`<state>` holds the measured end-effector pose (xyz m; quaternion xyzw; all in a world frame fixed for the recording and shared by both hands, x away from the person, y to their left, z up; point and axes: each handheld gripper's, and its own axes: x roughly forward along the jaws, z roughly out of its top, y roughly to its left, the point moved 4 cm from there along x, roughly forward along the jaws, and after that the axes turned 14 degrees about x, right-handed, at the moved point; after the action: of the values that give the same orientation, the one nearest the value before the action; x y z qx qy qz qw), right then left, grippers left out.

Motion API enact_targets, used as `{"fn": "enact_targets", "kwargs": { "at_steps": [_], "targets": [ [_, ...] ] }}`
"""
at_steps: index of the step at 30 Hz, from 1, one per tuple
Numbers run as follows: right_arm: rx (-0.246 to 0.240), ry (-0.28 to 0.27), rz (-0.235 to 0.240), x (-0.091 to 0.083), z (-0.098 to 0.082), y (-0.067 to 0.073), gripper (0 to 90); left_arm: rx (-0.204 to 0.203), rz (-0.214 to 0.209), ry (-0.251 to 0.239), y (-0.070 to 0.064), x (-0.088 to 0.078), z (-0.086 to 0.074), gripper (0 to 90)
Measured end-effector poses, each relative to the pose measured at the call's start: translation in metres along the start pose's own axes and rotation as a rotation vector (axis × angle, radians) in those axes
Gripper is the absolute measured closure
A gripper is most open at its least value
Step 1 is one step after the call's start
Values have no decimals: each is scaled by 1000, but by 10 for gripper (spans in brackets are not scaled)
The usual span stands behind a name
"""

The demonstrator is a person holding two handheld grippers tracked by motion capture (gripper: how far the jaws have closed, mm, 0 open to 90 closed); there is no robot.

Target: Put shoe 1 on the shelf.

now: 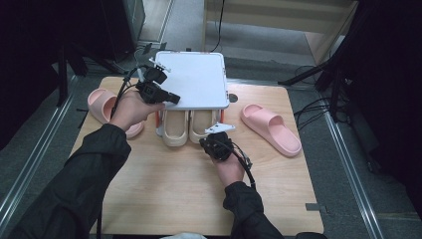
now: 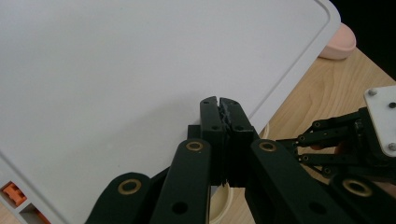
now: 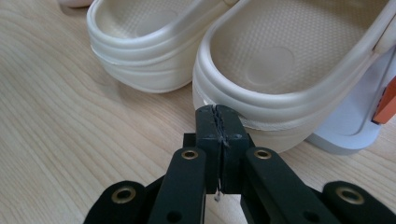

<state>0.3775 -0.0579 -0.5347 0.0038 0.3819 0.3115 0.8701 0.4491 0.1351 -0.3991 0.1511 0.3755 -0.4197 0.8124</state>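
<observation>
A small white rack [image 1: 194, 79] with a flat top stands at the table's far middle. Two cream slippers [image 1: 175, 127] [image 1: 200, 125] sit side by side under it, heels toward me. My left gripper [image 1: 174, 97] is shut and empty, its tips [image 2: 219, 101] lying over the near left edge of the rack's top [image 2: 116, 79]. My right gripper [image 1: 211, 140] is shut and empty too, its tips [image 3: 217, 111] right at the heel rim of the right-hand cream slipper [image 3: 289, 60]; whether they touch I cannot tell. The other cream slipper [image 3: 144, 42] lies beside it.
One pink slipper [image 1: 271, 128] lies on the wooden table [image 1: 179, 194] right of the rack, and another pink slipper [image 1: 102, 104] lies at the left, partly behind my left hand. The rack has orange fittings [image 3: 385, 105] on its white base [image 3: 348, 128]. Dark stands and cables surround the table.
</observation>
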Motion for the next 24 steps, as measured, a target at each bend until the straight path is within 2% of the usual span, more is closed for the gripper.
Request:
{"fn": "enact_targets", "kwargs": {
  "at_steps": [4, 6, 11, 17, 20, 24],
  "targets": [
    [21, -12, 0, 1, 0, 2, 887, -6, -7, -3, 0, 0, 0, 886],
    [41, -17, 31, 2, -3, 8, 887, -7, -9, -4, 1, 0, 0, 886],
    [14, -35, 89, 10, -12, 35, 895, -7, -10, -2, 1, -1, -1, 885],
    [-12, -19, 132, 21, -15, 55, 893, -7, -4, 0, 0, 0, 0, 882],
    [-13, -26, 129, 27, -14, 60, 891, -9, -8, 0, 0, 0, 0, 882],
    [22, -40, 122, 35, -11, 57, 892, -19, -17, 0, 2, 0, 1, 883]
  ]
}}
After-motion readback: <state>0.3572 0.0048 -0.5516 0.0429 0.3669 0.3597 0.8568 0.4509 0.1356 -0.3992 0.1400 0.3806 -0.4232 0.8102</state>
